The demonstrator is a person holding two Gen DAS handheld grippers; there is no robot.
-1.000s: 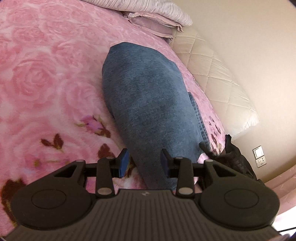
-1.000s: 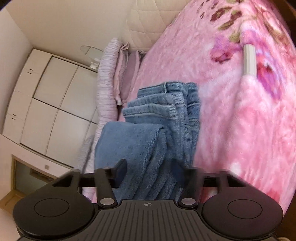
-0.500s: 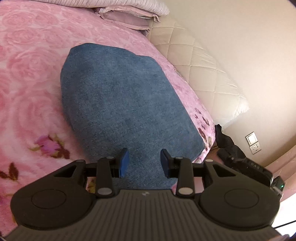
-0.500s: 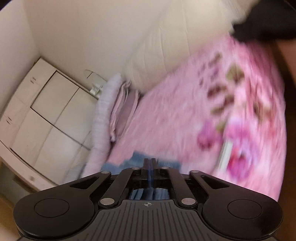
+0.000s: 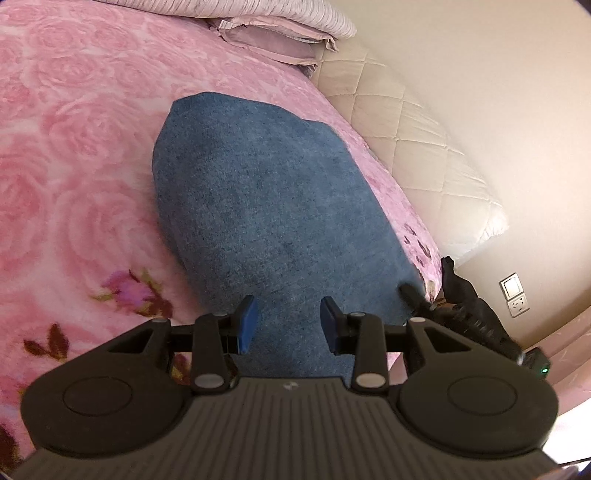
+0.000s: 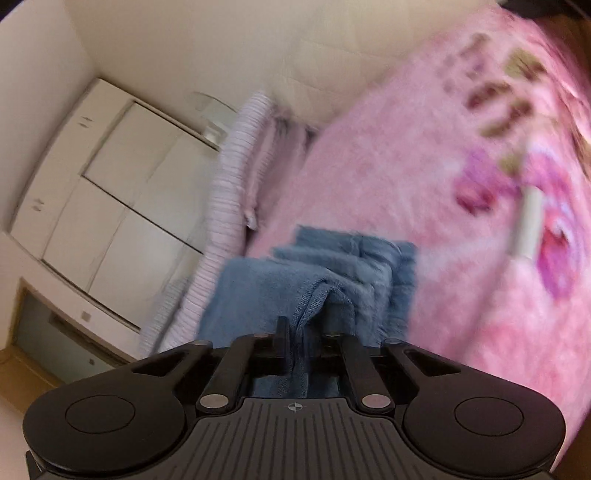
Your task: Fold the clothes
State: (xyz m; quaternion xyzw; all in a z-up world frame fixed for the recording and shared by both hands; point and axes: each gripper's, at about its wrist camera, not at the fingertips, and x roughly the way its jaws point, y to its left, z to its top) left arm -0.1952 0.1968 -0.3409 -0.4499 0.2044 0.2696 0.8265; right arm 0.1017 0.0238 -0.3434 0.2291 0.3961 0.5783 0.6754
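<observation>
Folded blue jeans [image 5: 266,206] lie on the pink rose blanket [image 5: 66,155] of a bed. My left gripper [image 5: 288,325] is open, its blue-padded fingers spread just above the near end of the jeans, holding nothing. In the right wrist view, my right gripper [image 6: 306,328] is shut on a fold of the jeans [image 6: 258,288], with cloth bunched between the fingers and layered hems beyond. The right gripper also shows in the left wrist view [image 5: 417,295] at the jeans' right edge.
Striped and pink pillows [image 5: 280,33] lie at the head of the bed, by a quilted cream headboard [image 5: 417,140]. A wall socket [image 5: 515,295] is at right. White wardrobe doors [image 6: 110,192] stand beyond the bed. A white strip [image 6: 528,221] lies on the blanket.
The right gripper has closed on a fold of the jeans and swung about, blurring its view. The left gripper stayed open and shifted over the jeans' near end.
</observation>
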